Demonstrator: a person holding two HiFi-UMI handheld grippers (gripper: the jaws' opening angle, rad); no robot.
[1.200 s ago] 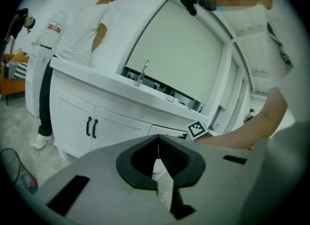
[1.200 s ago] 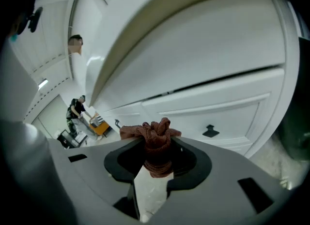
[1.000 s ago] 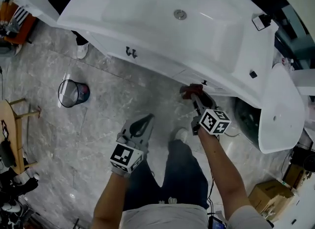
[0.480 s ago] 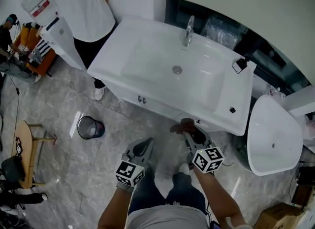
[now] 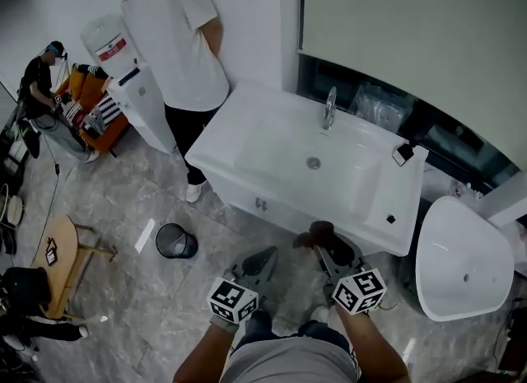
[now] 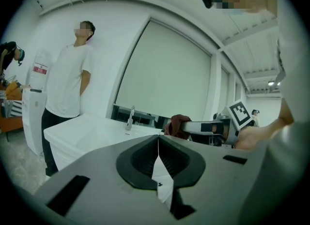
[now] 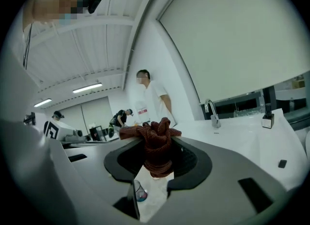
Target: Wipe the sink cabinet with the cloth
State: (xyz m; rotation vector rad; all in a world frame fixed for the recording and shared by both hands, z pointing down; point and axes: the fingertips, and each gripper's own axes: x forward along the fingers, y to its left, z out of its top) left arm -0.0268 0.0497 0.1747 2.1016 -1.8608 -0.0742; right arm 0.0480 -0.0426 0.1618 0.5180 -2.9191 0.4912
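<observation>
The white sink cabinet with its basin and chrome tap stands ahead of me. My right gripper is shut on a dark red cloth, bunched between the jaws; the cloth hangs level with the cabinet's front right edge, apart from it. My left gripper is shut with nothing in it, held to the left of the right one, in front of the cabinet. In the left gripper view the cloth and right gripper show to the right, past the basin.
A person in a white shirt stands at the cabinet's left end beside a water dispenser. A black wire bin sits on the marble floor. A white oval tub lies at the right, a small wooden table at the left.
The head view has risen and pulled back from the sink, taking in the whole cabinet and the standing person. Both grippers stay shut, low in front of the cabinet, cloth still held.
</observation>
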